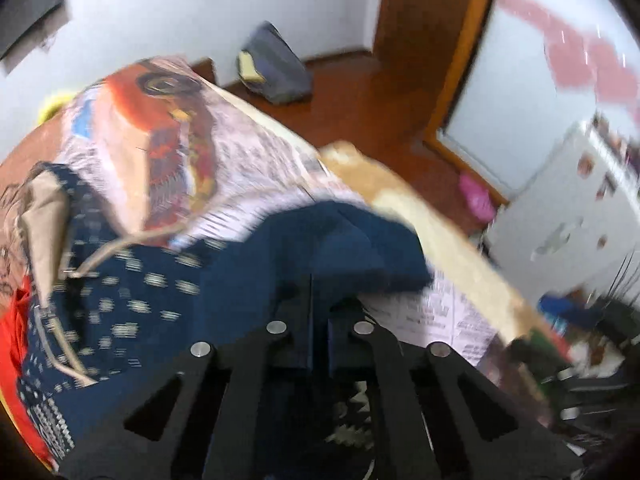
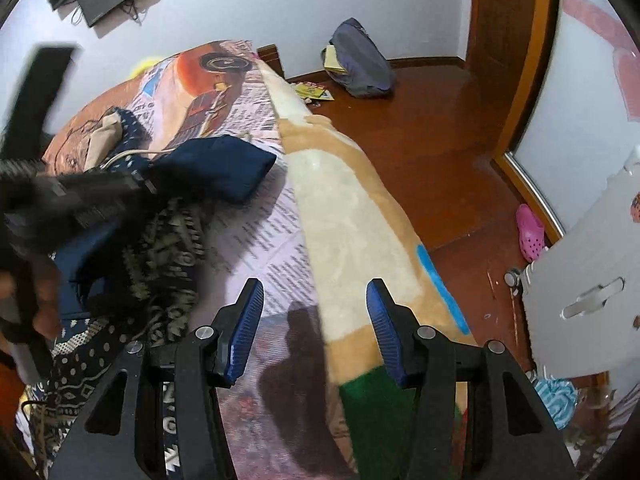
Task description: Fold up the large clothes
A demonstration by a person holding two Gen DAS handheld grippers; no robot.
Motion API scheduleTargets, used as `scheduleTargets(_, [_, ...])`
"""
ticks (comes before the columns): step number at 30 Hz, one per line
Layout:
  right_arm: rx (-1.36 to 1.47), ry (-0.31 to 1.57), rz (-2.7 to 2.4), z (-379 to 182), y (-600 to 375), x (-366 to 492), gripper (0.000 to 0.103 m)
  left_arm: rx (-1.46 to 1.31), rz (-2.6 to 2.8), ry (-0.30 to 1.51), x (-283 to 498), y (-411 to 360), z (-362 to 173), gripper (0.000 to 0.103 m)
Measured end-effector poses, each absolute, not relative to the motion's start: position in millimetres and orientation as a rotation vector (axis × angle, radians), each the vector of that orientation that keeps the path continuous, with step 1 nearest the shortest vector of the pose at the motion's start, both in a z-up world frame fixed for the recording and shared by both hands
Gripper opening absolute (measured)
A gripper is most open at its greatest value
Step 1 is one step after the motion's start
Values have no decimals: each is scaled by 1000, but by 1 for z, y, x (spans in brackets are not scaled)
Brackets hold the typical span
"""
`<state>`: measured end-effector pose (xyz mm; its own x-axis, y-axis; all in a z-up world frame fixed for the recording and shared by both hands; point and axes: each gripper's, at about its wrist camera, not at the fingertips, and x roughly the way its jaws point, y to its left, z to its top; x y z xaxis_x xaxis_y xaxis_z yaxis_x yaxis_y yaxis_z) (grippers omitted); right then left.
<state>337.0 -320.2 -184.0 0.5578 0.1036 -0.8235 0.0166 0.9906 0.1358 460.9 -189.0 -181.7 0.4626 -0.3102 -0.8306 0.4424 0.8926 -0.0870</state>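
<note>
A large navy garment with a pale dotted pattern and a beige hood lies on the bed. My left gripper is shut on a plain navy part of it, its fingers buried in the cloth. The left view is blurred by motion. In the right wrist view the garment lies at the left, with the left gripper as a dark blur on it. My right gripper is open and empty, its blue pads apart above the bed's right side.
The bed has a newspaper-and-car print sheet and a beige fleece blanket along its right edge. Beyond it are a wooden floor, a grey bag, a pink shoe and a white cabinet.
</note>
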Motion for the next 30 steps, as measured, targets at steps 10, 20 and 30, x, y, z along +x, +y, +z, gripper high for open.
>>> scheduleTargets(10, [43,883,131,-147,-268,349,73,-19,-340,758,435,-39,-74,3])
scheduleTargets(20, [-10,1000,180,-183,-211,380,77,-72,-164,827,382,82,-121,3])
scheduleTargets(30, [-38,1093,162,-220,-209,378,81,-192,-35,1008,334,146,-220,5])
